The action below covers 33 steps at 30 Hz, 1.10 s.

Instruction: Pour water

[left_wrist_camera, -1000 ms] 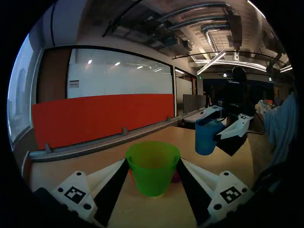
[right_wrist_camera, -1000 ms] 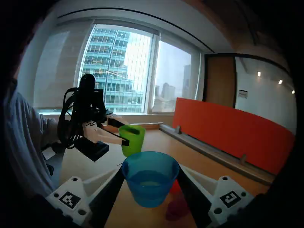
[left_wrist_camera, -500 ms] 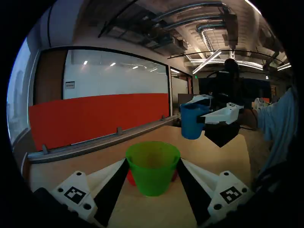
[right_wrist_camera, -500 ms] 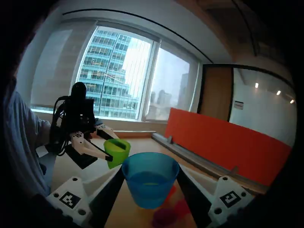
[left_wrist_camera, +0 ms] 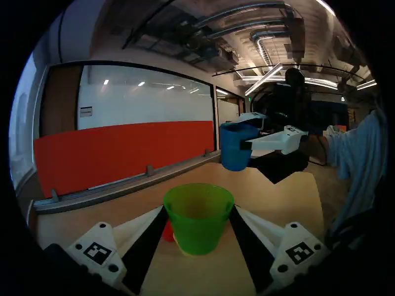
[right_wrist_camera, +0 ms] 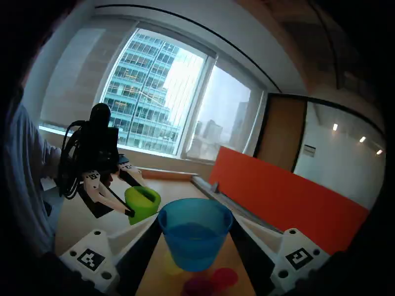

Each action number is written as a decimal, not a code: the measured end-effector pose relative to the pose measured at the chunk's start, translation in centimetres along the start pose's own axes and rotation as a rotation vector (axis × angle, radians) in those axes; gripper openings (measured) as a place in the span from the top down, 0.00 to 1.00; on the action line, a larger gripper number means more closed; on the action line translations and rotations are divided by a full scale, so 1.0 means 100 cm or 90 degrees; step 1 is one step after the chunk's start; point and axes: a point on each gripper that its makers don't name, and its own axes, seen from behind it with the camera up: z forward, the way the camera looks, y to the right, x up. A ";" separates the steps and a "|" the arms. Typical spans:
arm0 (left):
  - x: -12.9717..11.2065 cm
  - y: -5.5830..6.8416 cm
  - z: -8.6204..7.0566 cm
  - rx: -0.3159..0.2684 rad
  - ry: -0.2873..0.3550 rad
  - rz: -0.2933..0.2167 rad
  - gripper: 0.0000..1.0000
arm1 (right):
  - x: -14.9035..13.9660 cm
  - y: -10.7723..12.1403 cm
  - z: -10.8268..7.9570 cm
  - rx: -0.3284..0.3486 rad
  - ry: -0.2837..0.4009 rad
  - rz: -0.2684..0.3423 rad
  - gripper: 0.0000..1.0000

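The translucent blue plastic cup (right_wrist_camera: 195, 241) is where the water is. In the right gripper view you can see the waterline through its wall, roughly halfway up. Your right claw (right_wrist_camera: 195, 222) is open about a cup's width and has it pinched, one finger pressed on each side just under the rim. In the left gripper view that same cup (left_wrist_camera: 237, 146) hangs in the air, up and off to the right, pretty much upright and well clear of the light wooden tabletop (left_wrist_camera: 276, 197).

Your left claw (left_wrist_camera: 197, 209) is doing the same thing with the green plastic cup (left_wrist_camera: 198, 224): both fingers snug on its sides, spread about as wide as the cup. From the right gripper view the green one looks tipped a bit, mouth angled toward the blue cup, and the two are apart, not touching. Can't tell if there's anything in the green one.

Down on the tabletop under the blue cup there are some flat round coloured discs: a red one (right_wrist_camera: 224, 277), a magenta one (right_wrist_camera: 197, 286) and a yellowish one (right_wrist_camera: 170, 266). Behind the tabletop runs an orange-red partition panel (left_wrist_camera: 123, 153), and your light blue sleeve (left_wrist_camera: 360, 153) sits at the edge.
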 end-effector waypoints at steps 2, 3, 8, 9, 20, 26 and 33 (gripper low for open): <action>-0.001 0.003 0.001 -0.005 0.000 -0.003 0.14 | 0.002 0.000 0.001 -0.001 0.000 -0.014 0.08; -0.002 0.004 0.002 -0.007 -0.001 -0.004 0.14 | 0.004 0.001 0.001 -0.002 0.000 -0.021 0.08; -0.006 0.009 0.006 -0.016 -0.006 -0.002 0.14 | 0.010 0.005 0.004 -0.008 0.001 -0.055 0.08; -0.006 0.010 0.007 -0.018 -0.006 -0.001 0.14 | 0.011 0.005 0.004 -0.009 0.001 -0.063 0.08; -0.012 0.017 0.019 -0.032 -0.010 -0.008 0.14 | 0.031 0.011 0.012 -0.019 0.003 -0.153 0.08; -0.013 0.017 0.023 -0.034 -0.011 -0.009 0.14 | 0.043 0.016 0.015 -0.022 0.006 -0.194 0.08; -0.008 0.020 0.026 -0.041 -0.006 -0.009 0.14 | 0.053 0.017 0.020 -0.023 0.004 -0.247 0.08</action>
